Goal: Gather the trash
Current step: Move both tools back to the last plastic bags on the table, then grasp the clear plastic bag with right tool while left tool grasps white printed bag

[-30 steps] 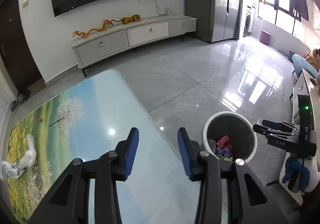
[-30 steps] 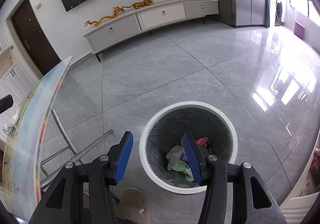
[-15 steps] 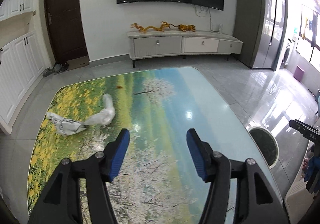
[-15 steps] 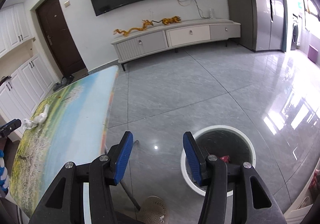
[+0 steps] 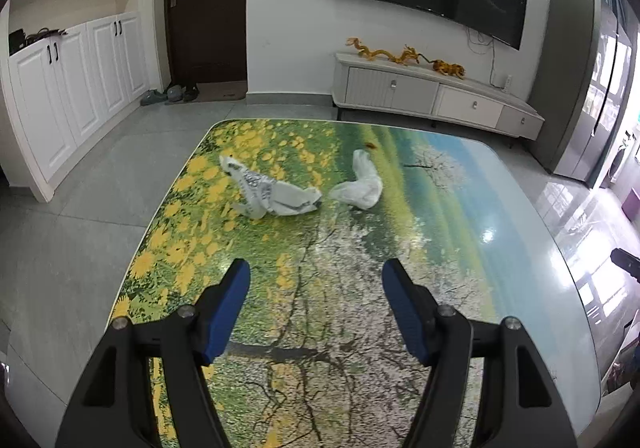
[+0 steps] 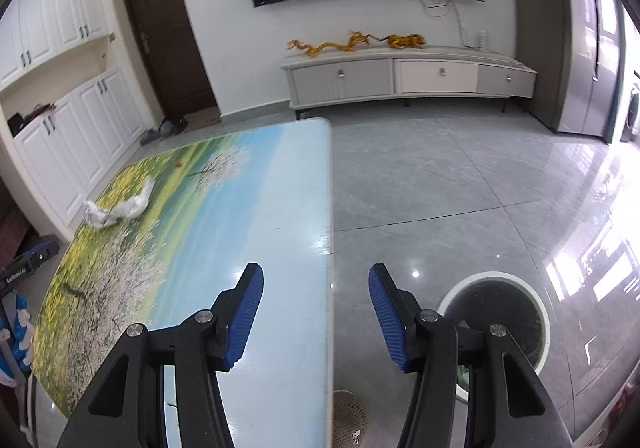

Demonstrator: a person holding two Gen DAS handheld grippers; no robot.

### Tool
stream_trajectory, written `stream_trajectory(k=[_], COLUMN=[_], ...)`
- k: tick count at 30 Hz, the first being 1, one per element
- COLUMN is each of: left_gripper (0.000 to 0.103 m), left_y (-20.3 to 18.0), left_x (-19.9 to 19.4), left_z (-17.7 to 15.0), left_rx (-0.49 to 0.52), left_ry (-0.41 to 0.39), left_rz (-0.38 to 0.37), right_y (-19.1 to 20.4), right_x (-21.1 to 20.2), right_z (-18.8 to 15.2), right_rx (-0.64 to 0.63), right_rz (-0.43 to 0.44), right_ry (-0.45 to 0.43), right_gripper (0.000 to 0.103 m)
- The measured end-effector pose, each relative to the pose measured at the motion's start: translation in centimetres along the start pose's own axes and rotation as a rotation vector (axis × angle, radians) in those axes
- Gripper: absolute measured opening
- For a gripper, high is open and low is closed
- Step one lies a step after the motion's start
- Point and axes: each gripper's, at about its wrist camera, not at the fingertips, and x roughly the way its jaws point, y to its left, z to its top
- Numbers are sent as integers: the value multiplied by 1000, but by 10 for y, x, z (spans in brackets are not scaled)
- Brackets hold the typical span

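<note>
1. From my right wrist view, I can see white lettering on the black body of the left gripper (image 6: 18, 274) at the left edge; it is too small and cut off for me to read.
2. The crumpled printed wrapper (image 5: 268, 193) on the counter (image 5: 500, 207) carries dark print, but I can make out no words.
3. I find no other readable text, brand, number or sign in either view.

Bright daylight from right; glare on floor (image 6: 580, 268); fisheye-bent edges, dark corners; perhaps slight blur.
</note>
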Motion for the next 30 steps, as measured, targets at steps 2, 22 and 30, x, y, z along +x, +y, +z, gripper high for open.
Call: stream_trajectory(k=[2, 22, 30], left_gripper=[67, 67, 64], left_y=[16, 68, 76], left_x=[6, 117, 141], left_z=[-1, 76, 68], left_rx=[-35, -276, -297], left_ry=[6, 78, 115], left_rz=[12, -5, -32], right_y=[15, 176, 234], right_x=[7, 137, 196], right_z=[1, 69, 96], right_rx=[-22, -277, -249], right_rz=[12, 193, 300], right_ry=[17, 129, 169], right_gripper=[53, 53, 53])
